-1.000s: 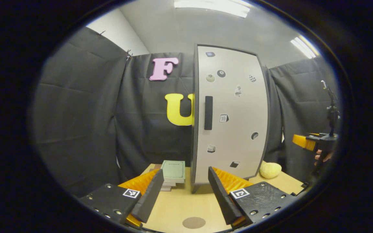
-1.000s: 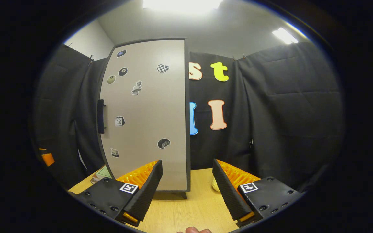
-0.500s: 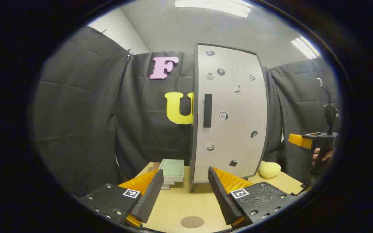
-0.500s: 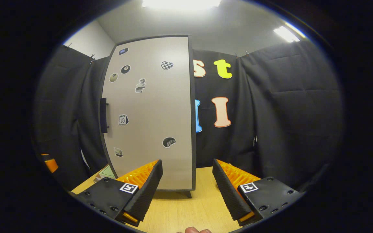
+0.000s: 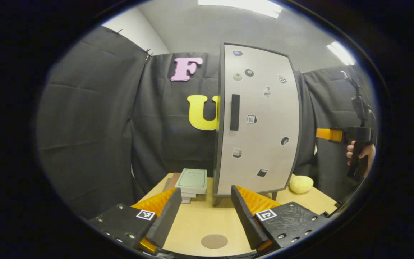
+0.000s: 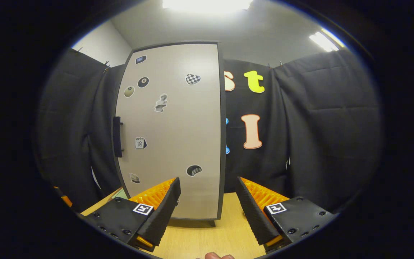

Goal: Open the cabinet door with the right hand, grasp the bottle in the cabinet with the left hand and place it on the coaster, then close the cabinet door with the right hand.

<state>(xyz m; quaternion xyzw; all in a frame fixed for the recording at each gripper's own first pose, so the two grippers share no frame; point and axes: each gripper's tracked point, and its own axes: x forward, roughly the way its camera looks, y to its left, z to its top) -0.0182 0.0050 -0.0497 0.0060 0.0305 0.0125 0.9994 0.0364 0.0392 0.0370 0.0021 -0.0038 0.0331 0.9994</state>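
Cabinet door (image 5: 261,122) between books (image 5: 192,180), probable sponge (image 5: 300,183)

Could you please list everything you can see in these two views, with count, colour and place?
cabinet: one, pale grey door in a dark frame, door shut, standing at the back of the table.
door handle: one, black, upright bar near the door's edge.
stickers: several, mostly black and white, scattered over the door.
books: a small stack, pale green cover on top, beside the cabinet.
coaster: one, brown, round, on the table's near part.
yellow lump: one, by the cabinet's far side.
table: one, light wood.
left gripper: black and orange, open.
right gripper: black and orange, open.
hand: one, holding the right gripper.
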